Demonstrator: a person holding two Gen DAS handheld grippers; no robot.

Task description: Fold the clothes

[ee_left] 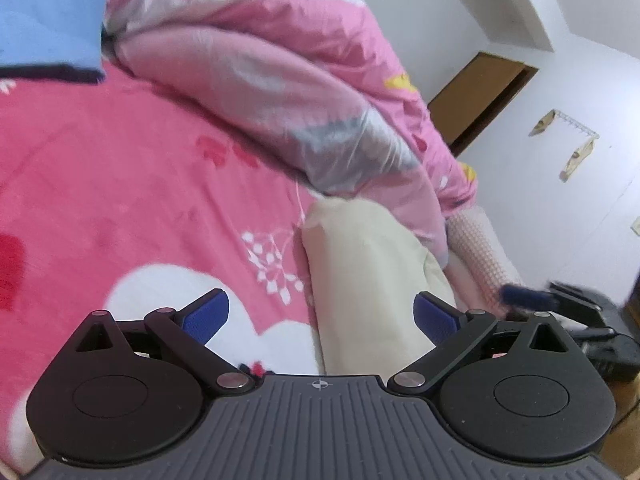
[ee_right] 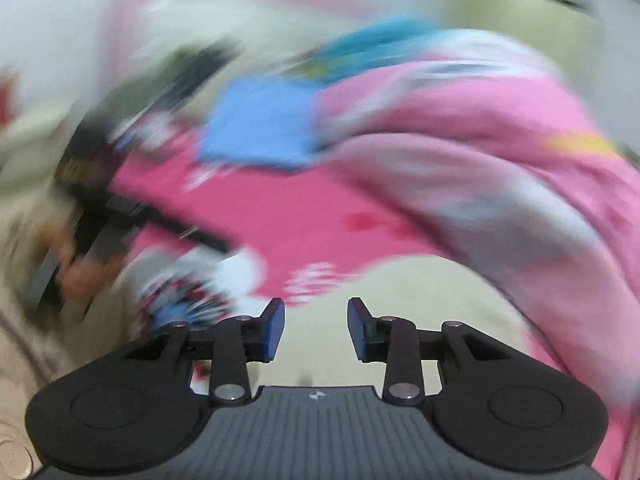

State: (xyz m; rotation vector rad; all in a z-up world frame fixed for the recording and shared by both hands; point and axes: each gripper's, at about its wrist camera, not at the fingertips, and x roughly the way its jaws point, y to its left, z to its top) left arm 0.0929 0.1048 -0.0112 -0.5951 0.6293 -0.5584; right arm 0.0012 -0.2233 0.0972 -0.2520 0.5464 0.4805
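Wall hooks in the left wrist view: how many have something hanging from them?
2, both on the white wall at right: one hanging item at the rail's upper end, another lower down. The blur may hide more.

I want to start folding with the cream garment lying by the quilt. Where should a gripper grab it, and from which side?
Probably the cream garment's far corner, beside the white flower print on the pink sheet. That corner lies free, while its other side is tucked under the pink quilt. Come from the sheet side with the left gripper, whose jaws stand open and empty.
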